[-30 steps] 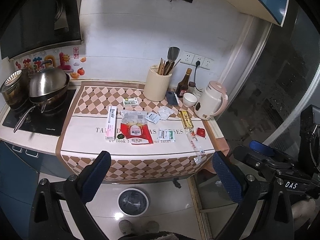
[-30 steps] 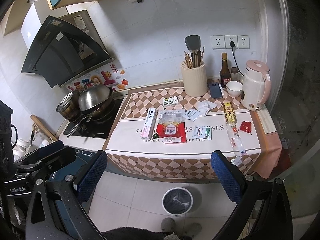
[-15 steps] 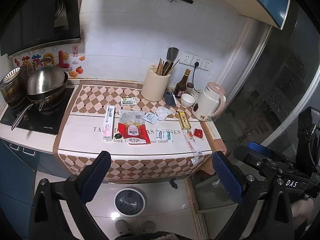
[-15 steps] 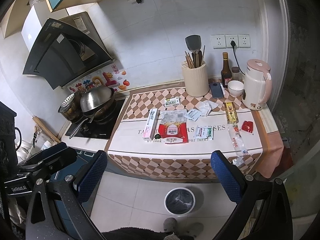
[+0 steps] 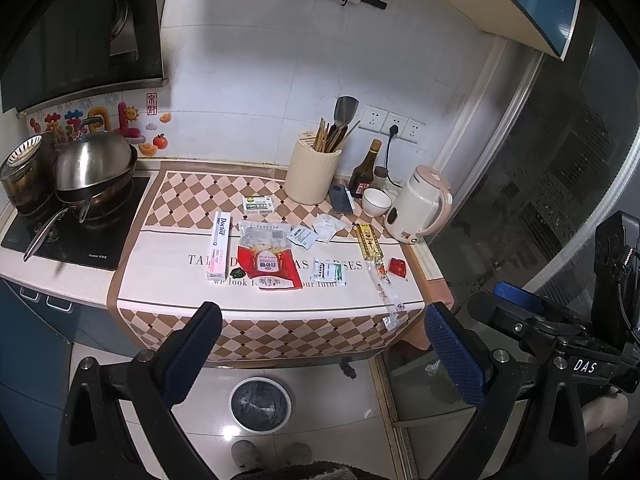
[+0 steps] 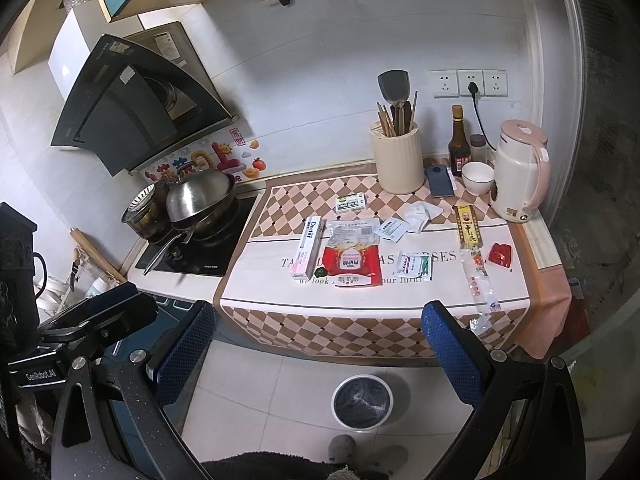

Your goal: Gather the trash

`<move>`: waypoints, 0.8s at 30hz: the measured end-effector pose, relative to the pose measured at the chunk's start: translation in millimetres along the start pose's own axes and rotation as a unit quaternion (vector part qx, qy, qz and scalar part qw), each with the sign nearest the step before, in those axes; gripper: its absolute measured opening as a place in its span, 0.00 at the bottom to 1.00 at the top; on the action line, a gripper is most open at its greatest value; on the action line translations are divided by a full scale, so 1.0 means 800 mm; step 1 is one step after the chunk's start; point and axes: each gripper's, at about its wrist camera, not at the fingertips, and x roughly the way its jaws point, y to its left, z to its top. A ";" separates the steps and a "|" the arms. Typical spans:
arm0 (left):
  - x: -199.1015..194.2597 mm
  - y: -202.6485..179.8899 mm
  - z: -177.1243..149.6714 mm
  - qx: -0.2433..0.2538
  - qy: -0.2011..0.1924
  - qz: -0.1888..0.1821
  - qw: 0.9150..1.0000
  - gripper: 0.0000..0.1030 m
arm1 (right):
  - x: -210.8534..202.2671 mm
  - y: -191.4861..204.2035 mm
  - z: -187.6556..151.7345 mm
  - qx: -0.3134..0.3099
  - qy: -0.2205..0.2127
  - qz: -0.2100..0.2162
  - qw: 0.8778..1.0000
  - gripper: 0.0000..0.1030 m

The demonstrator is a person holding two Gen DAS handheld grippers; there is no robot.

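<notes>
Trash lies on the checkered cloth: a red snack bag (image 5: 269,259) (image 6: 352,254), a pink Doctor box (image 5: 219,243) (image 6: 308,247), a green-white sachet (image 5: 329,273) (image 6: 414,266), a crumpled tissue (image 5: 326,226) (image 6: 420,213), a yellow wrapper (image 5: 369,242) (image 6: 467,227), a clear long wrapper (image 5: 384,292) (image 6: 480,284) and a red ketchup packet (image 5: 397,268) (image 6: 500,255). A round white bin (image 5: 259,403) (image 6: 362,400) stands on the floor below. My left gripper (image 5: 320,344) and right gripper (image 6: 318,346) are open and empty, held back from the counter, above the floor.
A hob with steel pans (image 5: 94,172) is at the left. A utensil holder (image 5: 313,170), a sauce bottle (image 5: 365,168), a white bowl (image 5: 376,202), a phone (image 5: 342,199) and a kettle (image 5: 418,210) stand at the back right. A glass door (image 5: 560,184) is on the right.
Both grippers have drawn back and risen slightly from the counter; the counter looks smaller. Nothing on the counter has moved.
</notes>
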 end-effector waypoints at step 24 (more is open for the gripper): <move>0.044 0.006 0.020 0.039 -0.032 0.118 0.992 1.00 | 0.026 0.007 0.006 0.035 -0.012 -0.031 0.999 1.00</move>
